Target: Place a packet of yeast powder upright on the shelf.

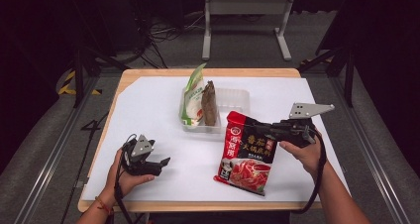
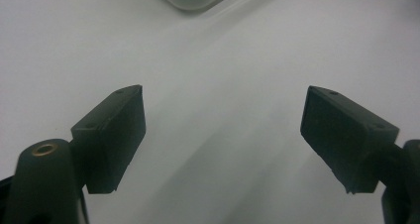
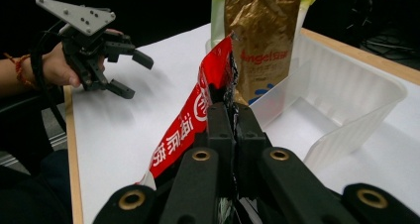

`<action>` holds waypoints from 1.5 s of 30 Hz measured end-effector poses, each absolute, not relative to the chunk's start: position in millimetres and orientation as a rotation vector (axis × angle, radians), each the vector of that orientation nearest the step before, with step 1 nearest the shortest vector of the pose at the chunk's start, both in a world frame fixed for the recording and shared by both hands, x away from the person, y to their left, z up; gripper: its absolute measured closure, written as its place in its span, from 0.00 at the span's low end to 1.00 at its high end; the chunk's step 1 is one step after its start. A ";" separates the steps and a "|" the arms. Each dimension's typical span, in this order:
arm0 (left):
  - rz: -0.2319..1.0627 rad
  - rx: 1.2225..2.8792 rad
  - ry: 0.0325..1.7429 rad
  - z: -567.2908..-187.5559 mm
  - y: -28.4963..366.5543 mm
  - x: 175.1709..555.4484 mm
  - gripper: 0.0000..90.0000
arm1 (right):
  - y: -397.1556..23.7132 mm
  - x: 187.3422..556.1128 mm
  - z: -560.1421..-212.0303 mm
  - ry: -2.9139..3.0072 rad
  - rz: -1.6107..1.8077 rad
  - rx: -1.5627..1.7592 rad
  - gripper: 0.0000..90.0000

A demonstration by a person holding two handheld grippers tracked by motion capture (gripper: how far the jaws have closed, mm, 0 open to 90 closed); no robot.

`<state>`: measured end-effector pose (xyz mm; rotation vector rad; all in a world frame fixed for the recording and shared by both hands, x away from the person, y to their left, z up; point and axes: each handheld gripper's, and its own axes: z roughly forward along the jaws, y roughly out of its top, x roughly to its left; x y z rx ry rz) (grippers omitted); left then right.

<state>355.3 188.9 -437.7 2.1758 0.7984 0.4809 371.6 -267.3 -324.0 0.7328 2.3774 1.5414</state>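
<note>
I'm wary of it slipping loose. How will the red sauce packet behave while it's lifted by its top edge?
The red sauce packet will probably hang limp: it drapes from the right gripper, its lower end at the white mat. The glossy film looks slippery, though the jaws stand clamped on the seam. It seems fairly filled, so it may swing.

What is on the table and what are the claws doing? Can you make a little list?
table: white sheet over a wooden top
red packet: red sauce packet, top edge pinched, bottom corner near the table's front edge
right claw: right claw shut on the red packet
left claw: left claw open, nothing between its jaws, over bare white sheet
tray: clear plastic tray behind the red packet
in the tray: green-and-white bag and brown-gold bag, both standing at its left end
rest of the tray: empty
</note>
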 end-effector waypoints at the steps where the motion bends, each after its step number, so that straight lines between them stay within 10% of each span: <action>1: 0.481 2.175 0.801 -437.7 189.3 355.3 0.21 | -267.6 371.4 -322.8 2.369 1.546 0.737 0.99; 45: 0.472 2.083 0.734 -432.6 192.8 357.7 0.20 | -268.6 363.8 -278.5 2.136 1.460 0.740 0.99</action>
